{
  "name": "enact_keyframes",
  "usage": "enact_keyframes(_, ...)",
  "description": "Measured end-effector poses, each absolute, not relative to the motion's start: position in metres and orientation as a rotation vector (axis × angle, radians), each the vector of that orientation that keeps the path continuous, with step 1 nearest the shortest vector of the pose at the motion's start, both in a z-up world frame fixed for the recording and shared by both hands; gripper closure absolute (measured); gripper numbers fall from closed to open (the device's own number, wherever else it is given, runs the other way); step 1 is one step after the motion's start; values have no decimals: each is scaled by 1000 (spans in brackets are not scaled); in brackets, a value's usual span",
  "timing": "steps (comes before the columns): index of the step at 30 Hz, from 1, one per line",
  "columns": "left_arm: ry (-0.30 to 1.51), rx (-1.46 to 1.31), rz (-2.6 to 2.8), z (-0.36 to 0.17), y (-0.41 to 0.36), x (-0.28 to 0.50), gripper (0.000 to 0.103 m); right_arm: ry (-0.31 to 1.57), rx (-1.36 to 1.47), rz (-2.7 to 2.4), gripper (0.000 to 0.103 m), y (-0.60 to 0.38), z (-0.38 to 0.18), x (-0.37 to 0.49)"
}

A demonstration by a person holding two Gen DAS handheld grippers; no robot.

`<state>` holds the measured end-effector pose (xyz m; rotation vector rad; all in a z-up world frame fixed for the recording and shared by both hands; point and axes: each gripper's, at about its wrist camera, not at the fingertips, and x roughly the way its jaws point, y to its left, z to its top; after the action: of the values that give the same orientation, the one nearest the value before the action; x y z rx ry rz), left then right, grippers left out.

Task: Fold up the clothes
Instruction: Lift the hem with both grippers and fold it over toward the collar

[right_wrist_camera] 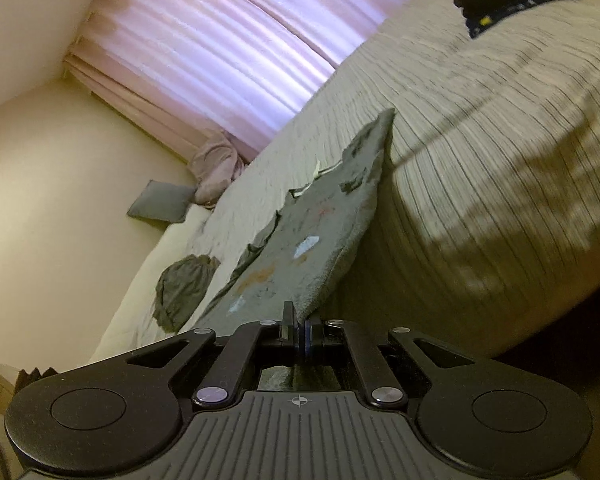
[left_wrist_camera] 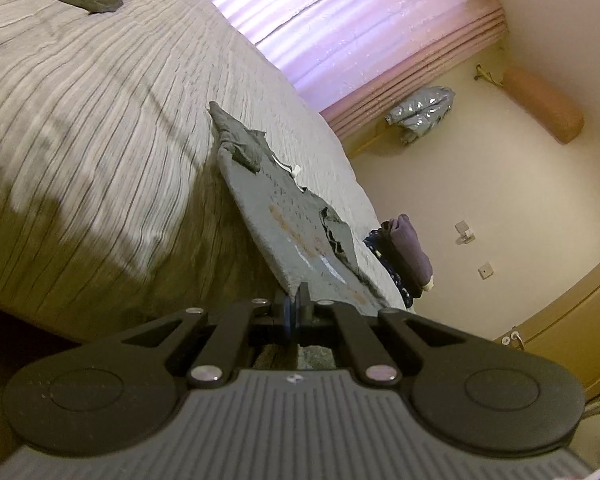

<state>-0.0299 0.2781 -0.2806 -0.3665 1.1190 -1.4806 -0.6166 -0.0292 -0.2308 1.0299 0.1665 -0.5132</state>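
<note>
A bedroom with pink curtains (left_wrist_camera: 340, 20) frames a bed (left_wrist_camera: 80, 120) under a ribbed beige cover. Both the left gripper (left_wrist_camera: 296, 312) and right gripper (right_wrist_camera: 300, 332) are clamped tight on the near hem of a grey printed T-shirt (left_wrist_camera: 292, 220), which stretches toward twelve o'clock across the mattress edge. Uneven pulling could drag it off or skew the fold; its print looks faded, its sleeves rumpled.
</note>
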Motion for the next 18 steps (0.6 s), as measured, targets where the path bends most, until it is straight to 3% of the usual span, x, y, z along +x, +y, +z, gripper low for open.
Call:
enact_keyframes(10,1096,-397,-1506,-254,249,-20,103,131,1029,-502,101,-42,-216,-615)
enact_keyframes(18,1180,-409,-1512,-250,147,29,103,157,1016,-489,101,-129,-198,-571)
